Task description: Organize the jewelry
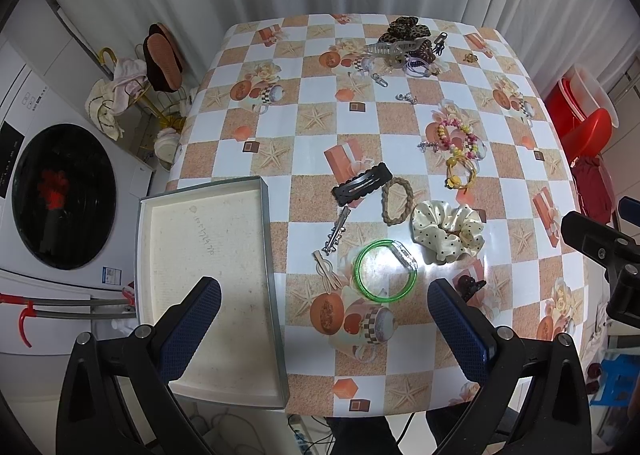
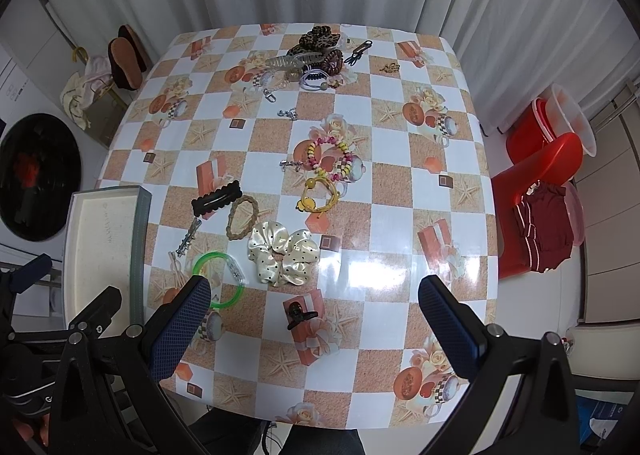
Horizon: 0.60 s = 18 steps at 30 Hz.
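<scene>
Green bangle: lying flat on the tablecloth, just ahead of the left gripper and between its spread fingers; a thin glossy plastic ring with a clear clasp segment on its far-right side.
Box: sitting open at the table's left edge, holding nothing, just left of the bangle; long axis running away from the camera.
Left gripper: hovering wide open, gripping nothing; judged nearer to the bangle and the box.
Right gripper: also gaping wide and holding nothing; the small dark claw clip is lying between its fingers.
Cream scrunchie: soft dotted satin, puffed, lying just right of the bangle.
Black snap clip: flat, scalloped, lying diagonally beyond.
</scene>
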### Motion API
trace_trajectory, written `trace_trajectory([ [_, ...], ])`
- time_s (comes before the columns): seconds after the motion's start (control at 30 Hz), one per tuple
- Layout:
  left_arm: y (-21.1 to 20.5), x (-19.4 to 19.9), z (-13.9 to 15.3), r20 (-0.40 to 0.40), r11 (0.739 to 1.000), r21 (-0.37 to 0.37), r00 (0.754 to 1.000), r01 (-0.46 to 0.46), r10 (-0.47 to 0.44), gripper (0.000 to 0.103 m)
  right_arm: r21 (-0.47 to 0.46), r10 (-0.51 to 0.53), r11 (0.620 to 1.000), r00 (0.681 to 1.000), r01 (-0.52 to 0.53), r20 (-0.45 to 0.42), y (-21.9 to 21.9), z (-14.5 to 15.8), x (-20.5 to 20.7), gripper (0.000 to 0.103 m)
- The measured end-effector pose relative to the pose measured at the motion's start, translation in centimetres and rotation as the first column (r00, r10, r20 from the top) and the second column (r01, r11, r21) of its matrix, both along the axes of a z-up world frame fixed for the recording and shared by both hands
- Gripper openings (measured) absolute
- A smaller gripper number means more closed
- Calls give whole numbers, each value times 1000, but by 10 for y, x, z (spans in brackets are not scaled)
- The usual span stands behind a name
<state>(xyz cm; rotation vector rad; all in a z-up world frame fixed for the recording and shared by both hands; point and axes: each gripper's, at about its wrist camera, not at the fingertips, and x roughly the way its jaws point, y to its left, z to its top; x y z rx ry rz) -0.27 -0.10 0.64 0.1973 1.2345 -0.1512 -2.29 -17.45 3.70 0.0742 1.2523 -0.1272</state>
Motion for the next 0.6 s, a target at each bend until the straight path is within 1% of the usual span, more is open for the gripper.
trace_trajectory([
  [0.37,1,-1,0,-6,1000,1,1000,1,-1,103,2,-1,1000,1000,1,-4,-3,-5,2,103],
  [0.53,8,-7,-2,-16,1000,2,1000,3,-3,103,3,-2,1000,1000,2,-8,-4,-10,5,103],
  [0.6,9,-9,-4,-22,1000,4,1000,2,-2,103,5,-5,1000,1000,5,-13,-4,-8,3,103],
])
